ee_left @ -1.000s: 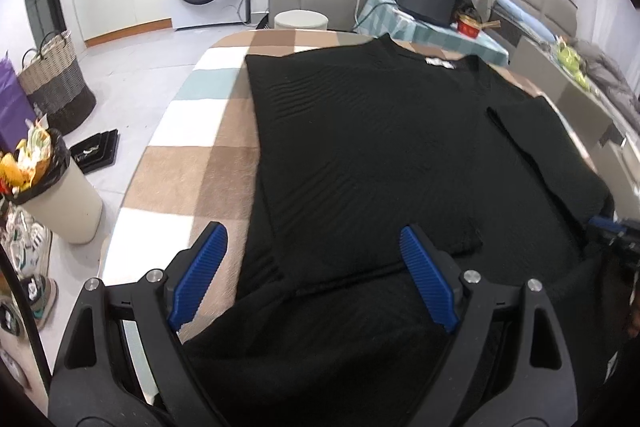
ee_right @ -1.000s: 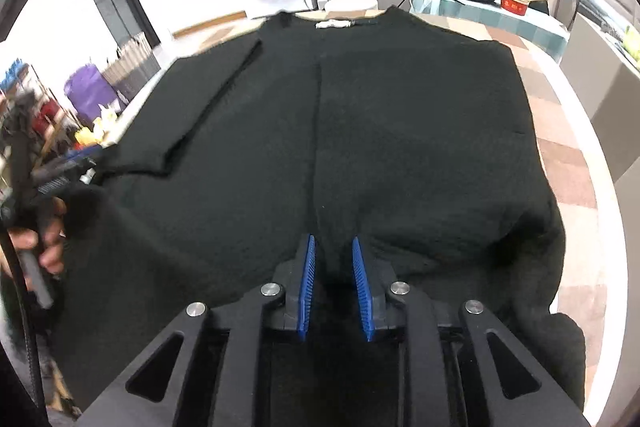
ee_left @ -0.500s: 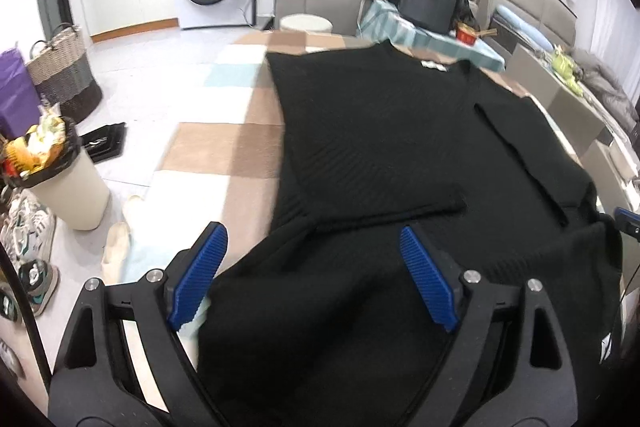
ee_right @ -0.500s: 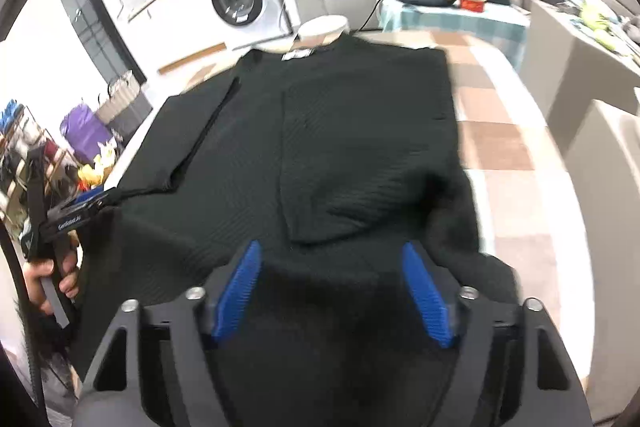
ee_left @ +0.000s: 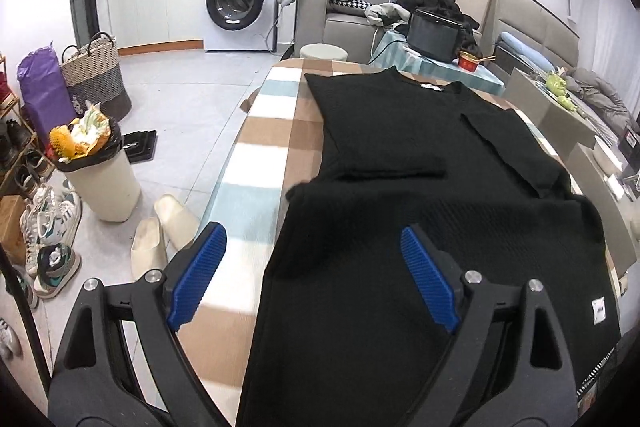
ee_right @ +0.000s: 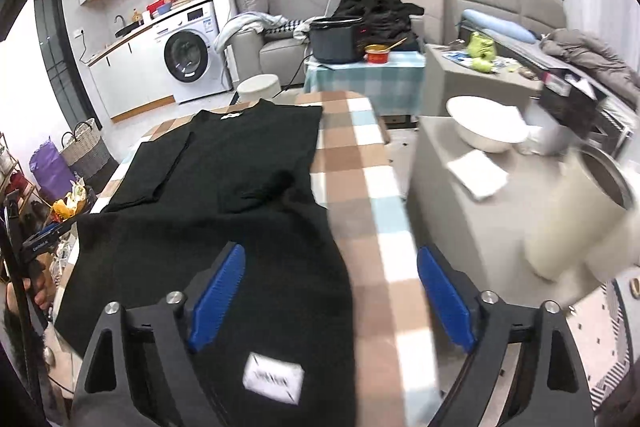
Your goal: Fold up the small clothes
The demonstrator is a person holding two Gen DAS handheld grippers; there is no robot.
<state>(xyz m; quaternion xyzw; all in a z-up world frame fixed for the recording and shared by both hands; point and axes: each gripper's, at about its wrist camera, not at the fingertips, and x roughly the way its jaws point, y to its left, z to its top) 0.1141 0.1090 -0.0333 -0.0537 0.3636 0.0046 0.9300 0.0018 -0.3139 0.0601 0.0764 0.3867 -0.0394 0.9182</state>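
Both claws are off the cloth: left gripper (ee_left: pixel 312 279) spread wide, right gripper (ee_right: pixel 340 299) opening, nothing pinched. Black sweater (ee_left: pixel 420 187) lies flat on the checked table (ee_left: pixel 264 163), sleeves folded in. Right view catches a blurred, unreadable white tag (ee_right: pixel 274 383) plus a white bowl (ee_right: pixel 486 131); left view shows the trash bin (ee_left: pixel 106 183) and slippers (ee_left: pixel 160 239) instead.
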